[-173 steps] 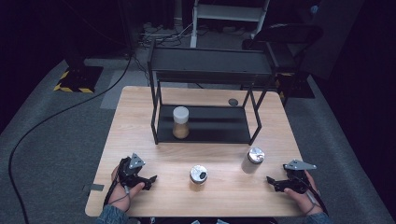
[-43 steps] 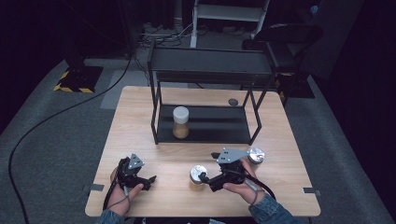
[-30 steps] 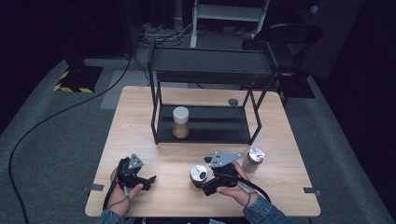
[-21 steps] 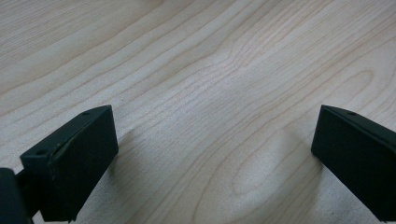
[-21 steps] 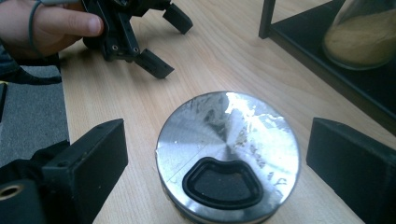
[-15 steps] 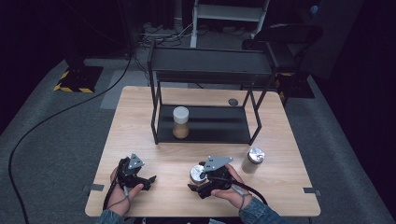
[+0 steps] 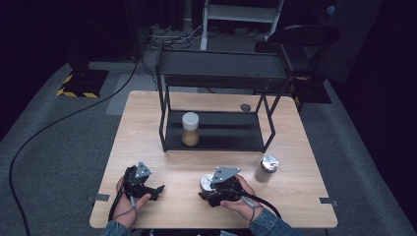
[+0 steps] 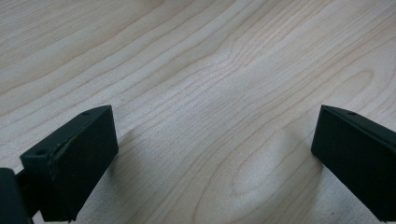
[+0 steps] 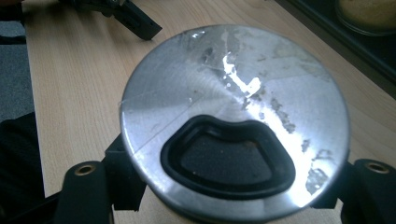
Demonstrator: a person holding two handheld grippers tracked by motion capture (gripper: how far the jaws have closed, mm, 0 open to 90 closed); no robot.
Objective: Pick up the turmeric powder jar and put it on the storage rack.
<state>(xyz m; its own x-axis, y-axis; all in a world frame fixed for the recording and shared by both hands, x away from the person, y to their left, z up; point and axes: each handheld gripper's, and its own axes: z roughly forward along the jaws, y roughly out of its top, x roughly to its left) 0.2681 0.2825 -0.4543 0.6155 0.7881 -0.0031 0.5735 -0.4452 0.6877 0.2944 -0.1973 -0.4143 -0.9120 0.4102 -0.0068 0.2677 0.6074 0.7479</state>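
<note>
A short jar with a scratched silver lid (image 7: 206, 182) (image 9: 233, 107) stands at the table's front middle. My right gripper (image 7: 210, 192) (image 9: 233, 198) is open with one jaw on each side of this jar, close to its wall; whether they touch it I cannot tell. The lid has a black rubber-rimmed recess. My left gripper (image 7: 156, 189) (image 8: 215, 154) rests open on bare wood at the front left, nothing between its jaws. Its jaws also appear in the right gripper view as the left gripper (image 9: 133, 18) beyond the jar.
A taller jar with a silver lid (image 7: 267, 168) stands to the right. A black two-level rack (image 7: 216, 140) fills the table's back half, with a white-lidded jar (image 7: 190, 129) on its lower shelf. A small dark disc (image 7: 245, 107) lies behind the rack.
My right gripper has travelled from the front right edge leftward, passing the taller jar, and now has the short jar between its jaws. The left gripper has stayed put.
</note>
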